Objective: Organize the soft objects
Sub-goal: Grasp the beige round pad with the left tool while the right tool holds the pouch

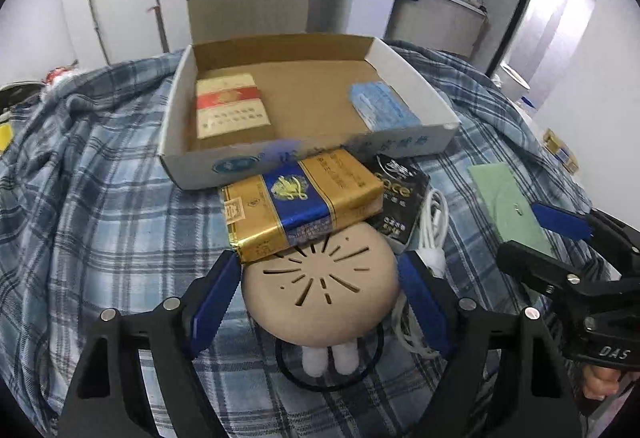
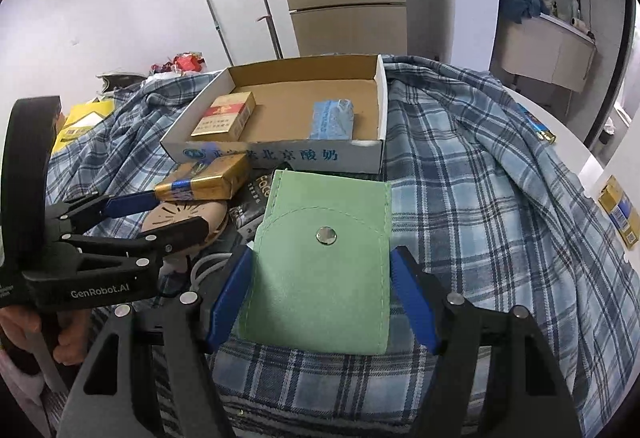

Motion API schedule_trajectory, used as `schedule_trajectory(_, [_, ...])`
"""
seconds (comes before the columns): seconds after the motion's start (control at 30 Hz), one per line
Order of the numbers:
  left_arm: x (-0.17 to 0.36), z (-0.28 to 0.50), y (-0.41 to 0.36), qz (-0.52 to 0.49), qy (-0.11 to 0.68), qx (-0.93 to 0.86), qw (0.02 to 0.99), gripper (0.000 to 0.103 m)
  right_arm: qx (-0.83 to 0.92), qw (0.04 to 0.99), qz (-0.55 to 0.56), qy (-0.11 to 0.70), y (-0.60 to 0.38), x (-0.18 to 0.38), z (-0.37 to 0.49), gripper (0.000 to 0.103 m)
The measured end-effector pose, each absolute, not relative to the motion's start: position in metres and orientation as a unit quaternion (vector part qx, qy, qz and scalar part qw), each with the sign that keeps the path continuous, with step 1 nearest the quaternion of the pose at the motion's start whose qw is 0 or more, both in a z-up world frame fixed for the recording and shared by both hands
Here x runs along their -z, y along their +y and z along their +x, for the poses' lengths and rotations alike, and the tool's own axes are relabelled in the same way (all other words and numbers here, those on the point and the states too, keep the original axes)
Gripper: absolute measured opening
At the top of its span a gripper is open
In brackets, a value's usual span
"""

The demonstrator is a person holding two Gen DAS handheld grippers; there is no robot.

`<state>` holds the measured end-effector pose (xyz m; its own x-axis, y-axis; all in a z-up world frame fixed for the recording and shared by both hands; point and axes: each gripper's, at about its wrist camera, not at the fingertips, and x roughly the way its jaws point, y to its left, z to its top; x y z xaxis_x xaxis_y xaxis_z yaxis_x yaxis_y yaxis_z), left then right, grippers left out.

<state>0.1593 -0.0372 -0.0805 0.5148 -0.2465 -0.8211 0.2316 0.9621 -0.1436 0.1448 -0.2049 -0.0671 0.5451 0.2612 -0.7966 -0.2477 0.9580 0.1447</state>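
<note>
A beige bun-shaped soft toy (image 1: 324, 286) with white legs lies on the plaid cloth between the open fingers of my left gripper (image 1: 320, 294); the pads stand beside it without clearly pressing it. A gold and blue cigarette pack (image 1: 300, 202) leans on its far edge. A green felt pouch (image 2: 324, 266) with a metal snap lies flat between the open fingers of my right gripper (image 2: 320, 298). The cardboard tray (image 1: 224, 166) behind holds a red and white pack (image 1: 232, 106) and a blue tissue packet (image 1: 384, 106).
A black sachet (image 1: 400, 194) and a white cable (image 1: 434, 222) lie right of the toy. A black ring (image 1: 288, 366) lies under it. The plaid cloth (image 2: 480, 174) covers the table. Small boxes (image 2: 618, 210) sit at the right edge. Clutter (image 2: 84, 122) lies far left.
</note>
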Motion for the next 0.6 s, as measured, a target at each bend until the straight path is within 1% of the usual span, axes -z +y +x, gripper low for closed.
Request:
schedule_trajectory(0.23, [0.0836,0.1632,-0.0324,-0.024,0.485,0.150,0.861,0.086,-0.141,0.877,0.002,0.459,-0.2041,0.0715,0.1459,0.069])
schedule_trajectory(0.43, [0.0887,0.1655,-0.0319,-0.033,0.492,0.153,0.856,0.086,-0.140,0.878,-0.005,0.458,-0.2030,0.0728,0.1461,0.069])
schedule_trajectory(0.6, [0.0837,0.1596,-0.0329,-0.023,0.483,0.160,0.860,0.080,-0.137,0.879,-0.012,0.456,-0.2026,0.0734,0.1457,0.069])
